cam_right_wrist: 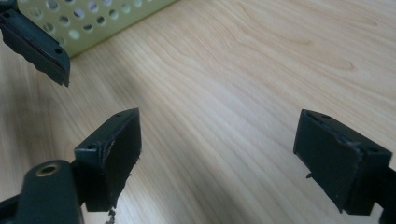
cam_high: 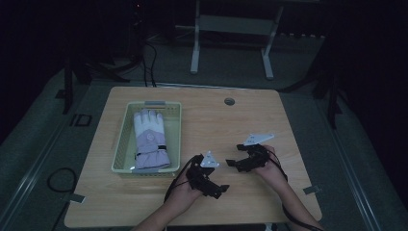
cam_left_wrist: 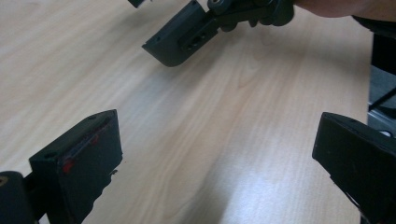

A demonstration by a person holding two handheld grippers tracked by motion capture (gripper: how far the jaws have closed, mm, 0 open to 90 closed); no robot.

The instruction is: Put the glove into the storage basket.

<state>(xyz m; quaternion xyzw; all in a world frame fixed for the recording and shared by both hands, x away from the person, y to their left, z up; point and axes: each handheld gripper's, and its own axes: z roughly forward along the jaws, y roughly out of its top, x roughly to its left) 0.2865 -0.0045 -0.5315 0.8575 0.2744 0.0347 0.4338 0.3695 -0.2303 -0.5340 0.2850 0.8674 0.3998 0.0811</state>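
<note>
High view, glove: a lilac and white ski glove (cam_high: 150, 139) lies flat in the pale green basket (cam_high: 121, 144) at the left of the worktop (cam_high: 250, 120), fingers toward the far edge and cuff toward the near one; it reads as put away in the basket rather than waiting to be picked up (a judgement only).
High view, left hand-held gripper (cam_high: 219, 190): held low over bare wood near the middle of the near edge, right of the basket's near corner, jaws aimed to the right and away from the glove.
High view, right hand-held gripper (cam_high: 232, 162): just right of centre, jaws aimed left toward its partner, the two tips near each other but apart; both hands seem parked clear of the basket.

Left gripper view, own jaws: spread wide with nothing but wood grain between them, so this left hand-held gripper (cam_left_wrist: 217, 158) grips nothing.
Left gripper view, other tool: one black jaw of the right hand-held gripper (cam_left_wrist: 180, 39) hangs above the wood at the far side, with the holding hand behind it.

Right gripper view, own jaws: the right hand-held gripper (cam_right_wrist: 217, 154) is equally wide apart and empty over bare wood.
Right gripper view, surroundings: the basket's perforated wall (cam_right_wrist: 93, 21) sits at the far left, and a jaw of the left hand-held gripper (cam_right_wrist: 35, 46) crosses in front of it (touching or not, I cannot tell).
</note>
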